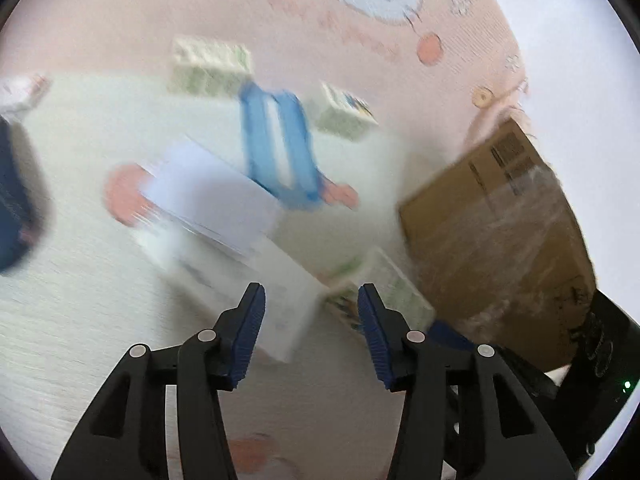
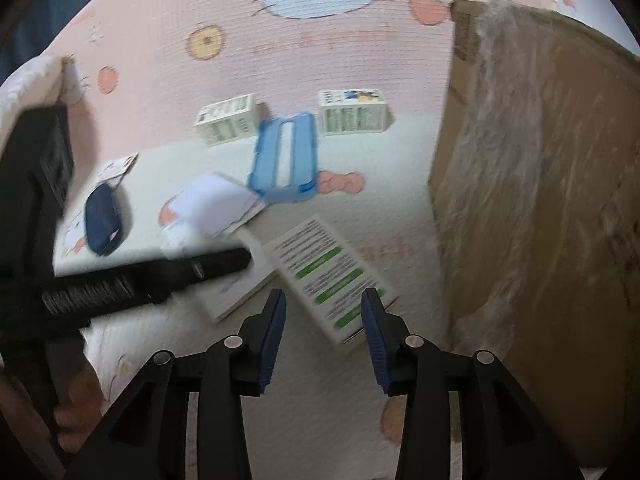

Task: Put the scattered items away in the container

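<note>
1. Grippers: left gripper [image 1: 311, 304] and right gripper [image 2: 324, 310] both spread, empty.
2. White rectangular carton with green labels [image 2: 330, 276] lies flat beside brown cardboard box [image 2: 540, 208]; probably light, rigid; grasp across narrow sides.

Left gripper [image 1: 311, 300]: two black plastic fingers with triangular cut-outs, round silver rivets and ribbed dark-blue pads [image 1: 253, 332]. Right gripper [image 2: 324, 306]: the same black fingers, silver rivets and blue pads [image 2: 274, 336]. A green light glows on the black housing [image 1: 612, 364].
</note>
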`<state>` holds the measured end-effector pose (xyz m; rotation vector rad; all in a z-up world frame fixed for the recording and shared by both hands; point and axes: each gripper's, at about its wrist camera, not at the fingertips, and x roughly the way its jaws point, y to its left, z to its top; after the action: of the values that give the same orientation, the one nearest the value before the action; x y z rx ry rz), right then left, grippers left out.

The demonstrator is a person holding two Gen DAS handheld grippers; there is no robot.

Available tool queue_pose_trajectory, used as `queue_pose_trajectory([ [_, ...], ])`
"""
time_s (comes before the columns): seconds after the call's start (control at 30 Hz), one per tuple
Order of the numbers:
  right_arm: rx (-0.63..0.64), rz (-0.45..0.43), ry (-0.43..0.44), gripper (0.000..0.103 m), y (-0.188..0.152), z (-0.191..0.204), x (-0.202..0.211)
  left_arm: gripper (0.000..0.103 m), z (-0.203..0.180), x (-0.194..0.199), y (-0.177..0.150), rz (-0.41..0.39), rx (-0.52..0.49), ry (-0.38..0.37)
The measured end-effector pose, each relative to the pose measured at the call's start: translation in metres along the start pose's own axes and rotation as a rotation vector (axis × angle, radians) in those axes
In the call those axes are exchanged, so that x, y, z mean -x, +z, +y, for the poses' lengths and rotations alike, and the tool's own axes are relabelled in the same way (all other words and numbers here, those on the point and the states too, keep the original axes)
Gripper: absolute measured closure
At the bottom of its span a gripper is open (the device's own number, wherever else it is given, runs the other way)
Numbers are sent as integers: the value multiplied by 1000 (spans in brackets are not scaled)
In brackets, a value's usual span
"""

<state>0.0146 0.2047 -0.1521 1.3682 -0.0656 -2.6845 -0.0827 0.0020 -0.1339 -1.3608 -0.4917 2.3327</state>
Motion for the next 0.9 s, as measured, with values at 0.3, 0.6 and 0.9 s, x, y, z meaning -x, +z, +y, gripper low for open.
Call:
queue_pose_trajectory([
  [0.3,23,43,107,66,-4,20,-15,50,41,-8,27,-47,-82,207],
  [0.6,-44,140,176,65,-4,21,-57,54,62,-19,29,2,-100,136],
  [0.9,-53,101,192,65,16,15,-83,64,64,-21,11,86,-44,41],
])
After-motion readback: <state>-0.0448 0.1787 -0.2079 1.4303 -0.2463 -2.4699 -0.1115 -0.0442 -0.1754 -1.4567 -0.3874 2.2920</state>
